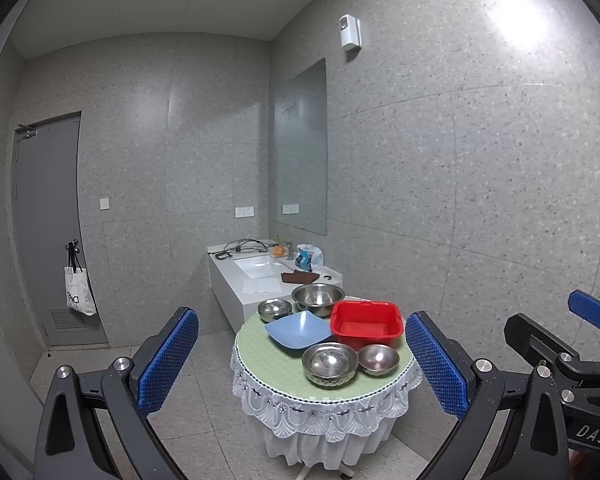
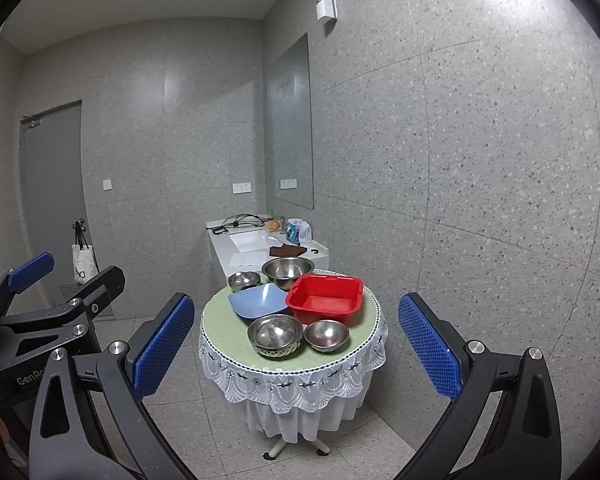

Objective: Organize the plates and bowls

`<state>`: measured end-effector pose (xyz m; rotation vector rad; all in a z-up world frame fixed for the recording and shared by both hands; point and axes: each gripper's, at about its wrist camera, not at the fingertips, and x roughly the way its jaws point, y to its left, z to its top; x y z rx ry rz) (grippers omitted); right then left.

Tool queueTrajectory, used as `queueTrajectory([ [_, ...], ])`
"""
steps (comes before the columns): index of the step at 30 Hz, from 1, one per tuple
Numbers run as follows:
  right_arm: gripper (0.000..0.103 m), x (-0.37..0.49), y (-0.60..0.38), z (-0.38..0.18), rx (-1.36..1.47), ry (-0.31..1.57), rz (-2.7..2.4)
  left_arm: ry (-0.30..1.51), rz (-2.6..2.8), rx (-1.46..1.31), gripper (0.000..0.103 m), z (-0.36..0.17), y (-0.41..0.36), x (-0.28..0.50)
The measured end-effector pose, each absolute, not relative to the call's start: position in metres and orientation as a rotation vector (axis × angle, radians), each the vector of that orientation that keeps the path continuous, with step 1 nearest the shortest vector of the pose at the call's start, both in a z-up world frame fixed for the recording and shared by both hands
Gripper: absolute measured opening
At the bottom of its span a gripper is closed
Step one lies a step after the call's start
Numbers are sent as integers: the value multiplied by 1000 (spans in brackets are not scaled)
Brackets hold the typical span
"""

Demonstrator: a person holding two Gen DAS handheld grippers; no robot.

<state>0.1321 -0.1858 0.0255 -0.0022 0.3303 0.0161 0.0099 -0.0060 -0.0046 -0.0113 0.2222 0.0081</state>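
A small round table with a green top and white lace cloth stands ahead of both grippers. On it are a red square basin, a blue square plate, a large steel bowl, a small steel bowl at the back left, a steel bowl stacked in a glass bowl at the front, and a small steel bowl beside it. My left gripper and right gripper are open, empty, well short of the table.
A white sink counter stands behind the table against the speckled wall, with a cable, a brown cloth and a plastic bag. A grey door with a hanging tote bag is at the left. Tiled floor surrounds the table.
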Motion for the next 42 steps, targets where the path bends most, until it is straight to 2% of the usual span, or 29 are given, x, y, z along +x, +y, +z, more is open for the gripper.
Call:
queueTrajectory([
  [42, 103, 146, -190, 23, 2, 335, 47, 224, 34, -12, 102, -10, -10, 32],
])
